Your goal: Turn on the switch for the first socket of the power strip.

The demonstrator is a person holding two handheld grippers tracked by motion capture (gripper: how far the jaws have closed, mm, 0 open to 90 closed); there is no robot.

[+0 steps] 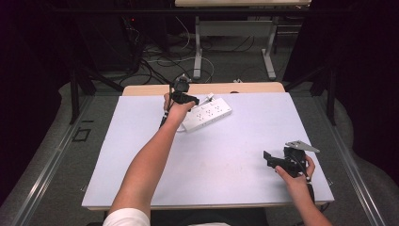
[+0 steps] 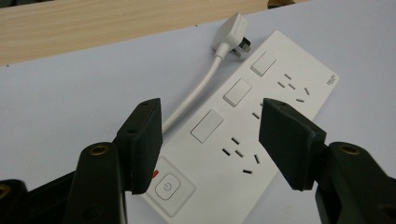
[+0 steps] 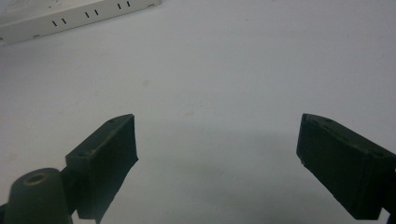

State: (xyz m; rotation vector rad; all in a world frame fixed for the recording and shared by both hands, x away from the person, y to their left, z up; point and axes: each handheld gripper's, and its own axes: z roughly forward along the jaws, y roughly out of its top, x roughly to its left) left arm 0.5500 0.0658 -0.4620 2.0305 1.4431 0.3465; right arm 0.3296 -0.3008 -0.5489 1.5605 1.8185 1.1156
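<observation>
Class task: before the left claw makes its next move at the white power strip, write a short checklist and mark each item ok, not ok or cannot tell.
1. Left claw open, nothing between its jaws: ok.
2. Power strip flat on the table: ok.
3. Plug unplugged, lying beside the strip: ok.
4. Sockets free of plugs: ok.
5. Power button on or off: cannot tell.
6. Right claw open, away from the strip: ok.

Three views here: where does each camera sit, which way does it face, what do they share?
High view: fixed above the person's side, facing forward and down on the table; both forearms enter from below.
Left gripper view: rides the left tool, looking down at the power strip and its plug; open jaws frame it.
Right gripper view: rides the right tool, facing low across the table; jaws wide.
Shared: all three catch the power strip.
</observation>
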